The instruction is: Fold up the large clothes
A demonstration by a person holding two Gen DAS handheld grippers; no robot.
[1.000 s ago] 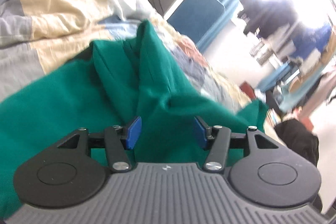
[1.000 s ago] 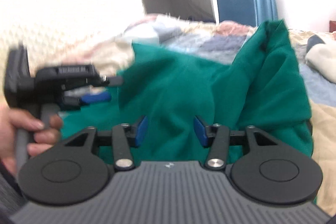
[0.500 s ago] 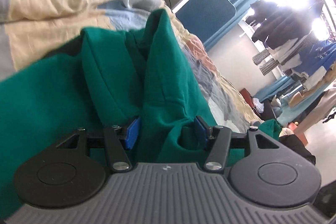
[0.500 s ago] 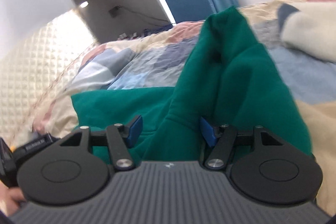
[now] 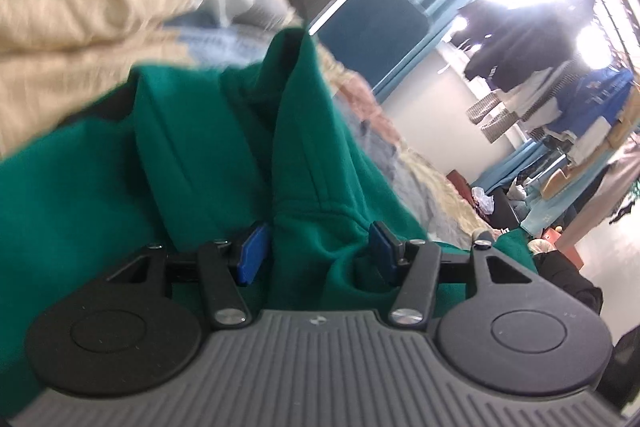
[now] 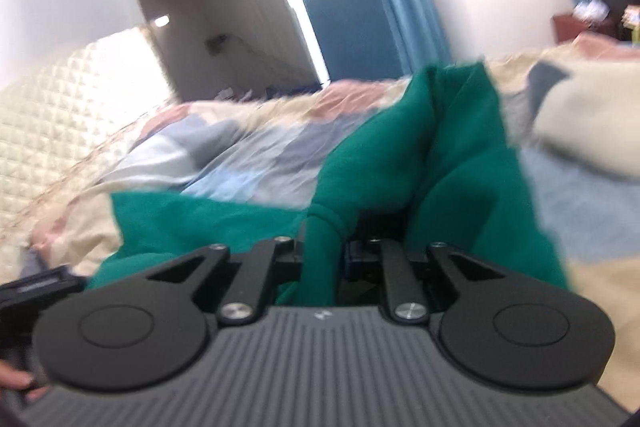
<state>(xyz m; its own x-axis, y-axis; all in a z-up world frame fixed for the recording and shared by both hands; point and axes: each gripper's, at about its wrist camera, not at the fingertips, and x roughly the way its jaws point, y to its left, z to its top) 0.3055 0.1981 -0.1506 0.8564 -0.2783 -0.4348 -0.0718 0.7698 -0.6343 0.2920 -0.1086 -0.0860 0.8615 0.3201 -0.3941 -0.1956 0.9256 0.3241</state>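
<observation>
A large green sweatshirt lies bunched on a patchwork quilt. In the left wrist view my left gripper is open, its blue pads on either side of a hemmed fold of the green cloth. In the right wrist view my right gripper is shut on a ribbed edge of the same sweatshirt, which rises in a ridge ahead. The left gripper's body shows at the lower left of the right wrist view.
The quilt covers the bed, with a quilted cream headboard at the left. A blue chair stands beyond the bed. A cream pillow or blanket lies at the right. Hanging clothes fill the far side of the room.
My right gripper has closed on the green cloth edge. My left gripper has pushed further into the fold and stayed open. Both views have tilted and moved closer to the sweatshirt.
</observation>
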